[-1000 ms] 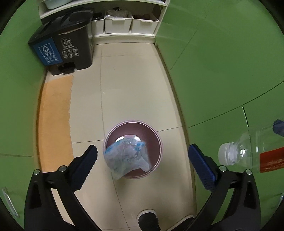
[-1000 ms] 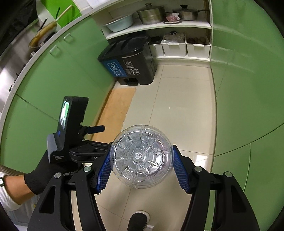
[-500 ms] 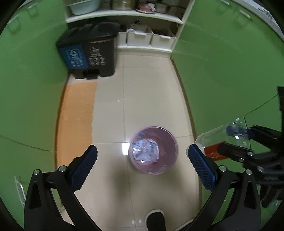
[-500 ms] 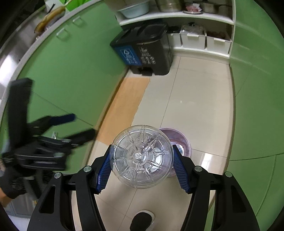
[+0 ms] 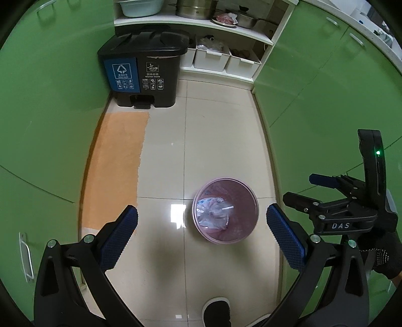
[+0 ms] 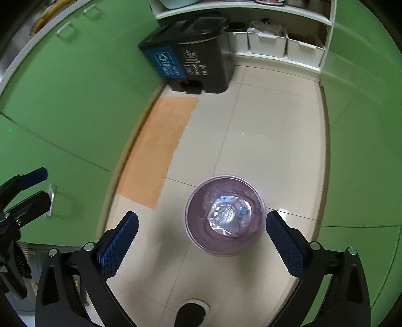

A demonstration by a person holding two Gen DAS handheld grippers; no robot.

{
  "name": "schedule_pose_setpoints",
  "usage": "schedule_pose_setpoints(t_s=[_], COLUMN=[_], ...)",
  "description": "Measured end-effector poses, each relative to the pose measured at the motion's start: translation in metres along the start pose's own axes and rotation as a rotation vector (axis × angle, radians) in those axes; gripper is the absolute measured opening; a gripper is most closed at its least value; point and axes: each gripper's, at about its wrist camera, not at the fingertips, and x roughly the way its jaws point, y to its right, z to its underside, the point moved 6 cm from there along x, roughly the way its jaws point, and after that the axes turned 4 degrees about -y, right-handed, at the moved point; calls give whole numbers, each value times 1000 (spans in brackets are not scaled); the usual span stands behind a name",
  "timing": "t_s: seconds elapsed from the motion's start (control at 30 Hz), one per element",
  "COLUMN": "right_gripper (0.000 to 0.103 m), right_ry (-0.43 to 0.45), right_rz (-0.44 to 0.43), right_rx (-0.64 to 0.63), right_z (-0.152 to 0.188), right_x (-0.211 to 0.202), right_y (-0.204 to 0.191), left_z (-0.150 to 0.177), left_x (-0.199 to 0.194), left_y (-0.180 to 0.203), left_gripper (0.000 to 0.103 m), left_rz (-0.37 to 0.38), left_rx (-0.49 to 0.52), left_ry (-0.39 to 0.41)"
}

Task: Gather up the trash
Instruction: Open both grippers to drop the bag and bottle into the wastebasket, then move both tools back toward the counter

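Floor bin (image 6: pixel 224 241) below opening, seemingly empty right gripper (image 6: pixel 201 241)

Left gripper (image 5: pixel 201 234): pointing steeply down, jaws spread wide, nothing between the blue pads. Right gripper (image 6: pixel 201 234): pointing steeply down, jaws opening, empty; held in a black-gloved hand (image 5: pixel 384 254).

Home kitchen: green cabinets (image 5: pixel 314 100), pots on shelf (image 5: pixel 196 7), sorted-waste pedal bin (image 5: pixel 143 73).

Pink bin (image 5: pixel 247 198), orange mat (image 5: pixel 118 163), green cabinets (image 5: pixel 326 100).
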Motion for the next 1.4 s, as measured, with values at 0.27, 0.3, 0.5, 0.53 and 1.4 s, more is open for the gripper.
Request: schedule_pose_setpoints(t_s=[0.27,0.3,0.5,0.53,1.4], right_gripper=[97,97,97,97,97], right_ry=[35,47,146,174,736], right_rz=[35,37,46,51,376], right_rx=[49,58,114,122,470], right_z=[8,10,25,29,261], right_x=[-66,-81,-191,-219,-676], right_y=[6,8,10,9,107], left_z=[-10,-12,-20,-21,24], left_x=[-39,-46,-127,-138,-436], left_y=[38,44,101,108,433], left_gripper=[100,100,100,100,100], left_rz=[30,34,82,88,355], left_rx=[44,50,124,134,566], left_ry=[24,28,73,79,331])
